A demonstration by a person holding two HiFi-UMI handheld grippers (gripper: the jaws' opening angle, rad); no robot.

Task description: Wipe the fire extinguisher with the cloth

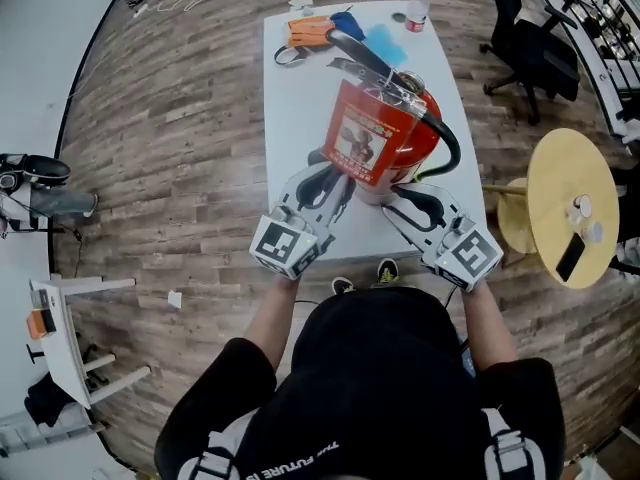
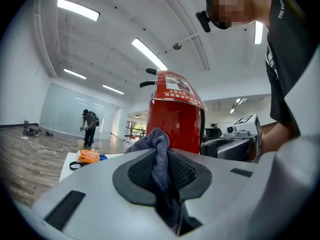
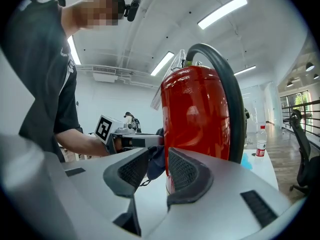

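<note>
Nearest, at the left gripper (image 2: 160, 151): clamped together on the grey-blue cloth (image 2: 158, 143), with a bunched fold poking past the tips toward the fire extinguisher (image 2: 176, 118). At the right gripper (image 3: 157, 156): held apart, gripping nothing, one pad low alongside the red cylinder. Touching or merely beside it, hard to say through the wide lens. Between the two, upright near the front edge of the white table (image 1: 290, 118): the extinguisher itself.

Watch for tipping. Tall, top-heavy by the look of it, close to the edge, and perhaps not braced on the right; hence a risk of rocking or sliding under a hard sideways wipe. Watch too for dragging the cloth out of the pinch across the paper tag (image 1: 362, 140), or snagging and tearing that tag. Likewise for catching on the black hose (image 1: 447, 138) looping down the right flank, squarely in the way of any sweep round that side.

Farther back on the table: an orange item (image 1: 308, 31), something blue (image 1: 384, 43), a small bottle (image 1: 417, 8), all well apart from the wiping. Beyond, to the right: a round wooden table (image 1: 572, 203) and an office chair (image 1: 535, 53).
</note>
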